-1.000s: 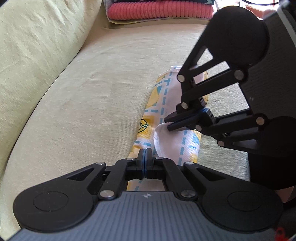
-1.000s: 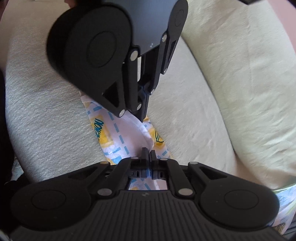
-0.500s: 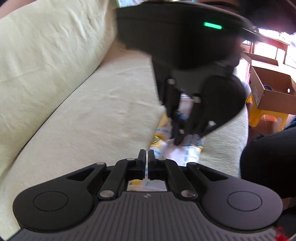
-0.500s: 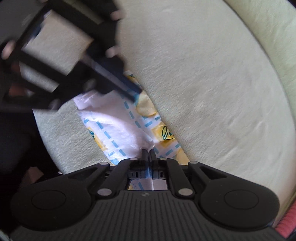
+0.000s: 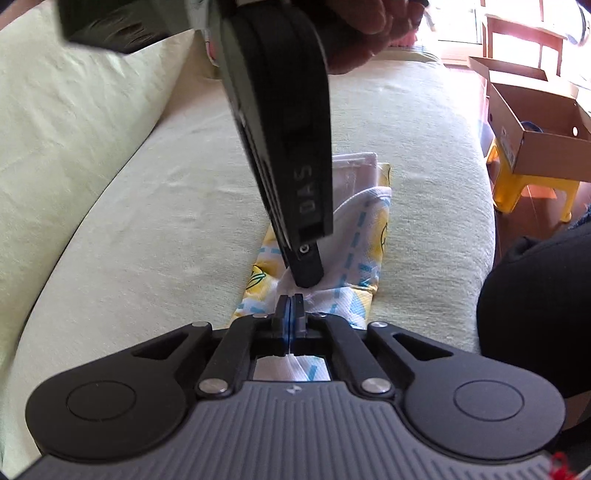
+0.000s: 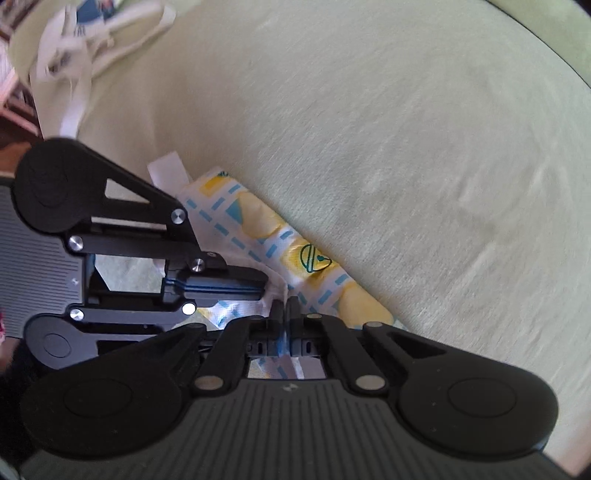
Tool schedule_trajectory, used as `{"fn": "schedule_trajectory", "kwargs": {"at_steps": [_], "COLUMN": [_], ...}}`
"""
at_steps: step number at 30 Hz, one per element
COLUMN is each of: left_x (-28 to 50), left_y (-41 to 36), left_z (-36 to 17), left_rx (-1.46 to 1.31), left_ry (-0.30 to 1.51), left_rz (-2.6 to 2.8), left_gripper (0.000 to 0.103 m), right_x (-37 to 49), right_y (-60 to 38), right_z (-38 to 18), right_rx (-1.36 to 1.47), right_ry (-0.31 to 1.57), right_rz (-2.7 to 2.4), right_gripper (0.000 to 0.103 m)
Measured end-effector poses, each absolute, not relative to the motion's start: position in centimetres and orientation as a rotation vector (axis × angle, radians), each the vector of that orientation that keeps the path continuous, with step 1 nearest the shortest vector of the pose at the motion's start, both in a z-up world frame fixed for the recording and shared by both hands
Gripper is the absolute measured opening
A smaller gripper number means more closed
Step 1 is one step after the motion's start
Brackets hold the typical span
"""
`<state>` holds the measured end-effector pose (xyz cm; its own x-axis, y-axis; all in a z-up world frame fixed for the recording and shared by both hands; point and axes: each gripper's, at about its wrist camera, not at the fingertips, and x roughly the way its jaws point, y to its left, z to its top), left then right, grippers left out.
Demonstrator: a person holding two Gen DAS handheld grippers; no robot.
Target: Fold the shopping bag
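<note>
Much of the shopping bag (image 5: 364,236) is hidden in the left wrist view by the right gripper (image 5: 308,280), which comes down from above across the middle of the picture; only the bag's right strip and near end are seen. The hand (image 5: 364,29) holding that gripper is cut off at the top edge. In the right wrist view the bag's near end is covered by the left gripper (image 6: 264,284), which enters from the left, and by the right gripper's own frame.

One shopping bag is counted, white with yellow lemons and blue dashed lines, folded into a narrow strip on the pale green sofa seat (image 5: 166,229). Two grippers are seen, both closed, each pinching white fabric of the bag, their tips just beside each other. One cardboard box (image 5: 535,125) and one yellow stool (image 5: 517,184) are seen beyond the seat's right edge. A blurred white bundle with straps (image 6: 85,55) lies at the far corner; what it is cannot be told.
</note>
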<state>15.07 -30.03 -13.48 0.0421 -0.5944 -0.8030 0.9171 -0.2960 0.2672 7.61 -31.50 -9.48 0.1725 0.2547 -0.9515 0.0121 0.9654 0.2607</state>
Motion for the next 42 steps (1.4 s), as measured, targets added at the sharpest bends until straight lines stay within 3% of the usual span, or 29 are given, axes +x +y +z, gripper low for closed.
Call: {"fn": "schedule_trajectory", "kwargs": {"at_steps": [4, 9, 19, 25, 32, 42], "left_x": [15.0, 15.2, 15.3, 15.5, 15.9, 15.6], "left_y": [-30.0, -30.1, -29.8, -29.6, -29.5, -29.9], "left_z": [-13.3, -13.2, -13.6, -13.8, -13.4, -13.8], "left_rx": [1.067, 1.048, 1.042, 1.03, 1.003, 1.001], "left_ry": [0.416, 0.43, 0.415, 0.409, 0.405, 0.404], "left_rz": [-1.571, -1.576, -1.58, -1.583, -1.593, -1.592], "left_gripper": [0.0, 0.0, 0.0, 0.0, 0.0, 0.0], "right_x": [5.2, 5.1, 7.0, 10.0, 7.9, 8.2], "right_y": [-30.5, -29.9, -30.2, -28.6, -29.5, -28.4], "right_z": [-7.6, -5.5, -7.6, -8.5, -6.8, -8.4], "right_rx": [0.206, 0.093, 0.129, 0.007, 0.082, 0.05], "right_ry": [1.248, 1.105, 1.177, 1.256, 1.211, 1.308], "right_rz": [0.065, -0.005, 0.002, 0.028, 0.015, 0.036], "right_gripper": [0.005, 0.0, 0.0, 0.0, 0.0, 0.0]}}
